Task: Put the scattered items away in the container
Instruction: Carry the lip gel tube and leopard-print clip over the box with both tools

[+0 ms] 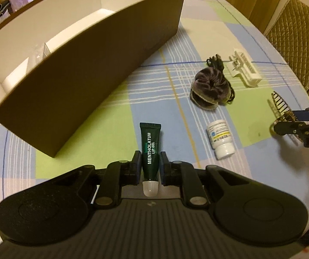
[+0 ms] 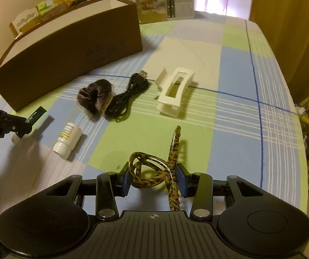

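Observation:
My left gripper [image 1: 150, 164] is shut on a dark green lip gel tube [image 1: 150, 149], cap toward the camera, just above the cloth. The brown box [image 1: 85, 69] with a white inside stands ahead to the left. My right gripper [image 2: 154, 178] is shut on a leopard-print hair clip [image 2: 154, 170], which also shows at the right edge of the left wrist view [image 1: 280, 110]. On the cloth lie a white pill bottle [image 2: 68, 140], a dark velvet scrunchie [image 2: 95, 99], a black USB cable [image 2: 130, 92] and a white claw clip [image 2: 175, 91].
The table carries a green, blue and white checked cloth [image 2: 230, 129]. A printed carton [image 2: 165, 2] stands behind the box. A quilted chair back [image 1: 301, 38] is beyond the table's right edge. Something clear lies inside the box [image 1: 37, 54].

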A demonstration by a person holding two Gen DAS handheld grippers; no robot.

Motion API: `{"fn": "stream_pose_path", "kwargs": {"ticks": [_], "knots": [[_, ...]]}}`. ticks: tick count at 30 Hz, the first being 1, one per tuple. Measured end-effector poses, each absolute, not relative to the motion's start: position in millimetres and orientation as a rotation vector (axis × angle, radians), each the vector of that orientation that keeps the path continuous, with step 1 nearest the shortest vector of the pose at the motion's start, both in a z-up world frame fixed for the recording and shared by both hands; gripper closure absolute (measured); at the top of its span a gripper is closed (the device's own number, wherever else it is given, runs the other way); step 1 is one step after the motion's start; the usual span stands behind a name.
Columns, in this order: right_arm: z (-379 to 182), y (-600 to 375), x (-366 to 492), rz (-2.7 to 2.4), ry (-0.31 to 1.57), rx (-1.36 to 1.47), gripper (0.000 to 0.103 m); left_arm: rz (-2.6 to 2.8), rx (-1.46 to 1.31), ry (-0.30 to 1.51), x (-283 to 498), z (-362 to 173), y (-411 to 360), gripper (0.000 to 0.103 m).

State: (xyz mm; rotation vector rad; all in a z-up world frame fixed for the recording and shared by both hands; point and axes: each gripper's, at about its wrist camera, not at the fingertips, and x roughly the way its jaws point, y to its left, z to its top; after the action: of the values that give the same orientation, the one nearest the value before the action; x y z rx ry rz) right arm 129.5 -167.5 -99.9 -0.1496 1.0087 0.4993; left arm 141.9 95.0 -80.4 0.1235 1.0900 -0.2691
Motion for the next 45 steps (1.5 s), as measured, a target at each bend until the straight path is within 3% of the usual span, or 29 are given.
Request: {"fn": "stream_pose_path", "kwargs": {"ticks": [26,45], "knots": [[-18,-73,132,0.853,0.864,-0.229,0.064,-0.286,0.073,0.899,134,16,110,0.091],[39,22,218,0.993,0.680,-0.295,0.064,-0.218,0.074,0.770,207,61,157,0.091]]}}
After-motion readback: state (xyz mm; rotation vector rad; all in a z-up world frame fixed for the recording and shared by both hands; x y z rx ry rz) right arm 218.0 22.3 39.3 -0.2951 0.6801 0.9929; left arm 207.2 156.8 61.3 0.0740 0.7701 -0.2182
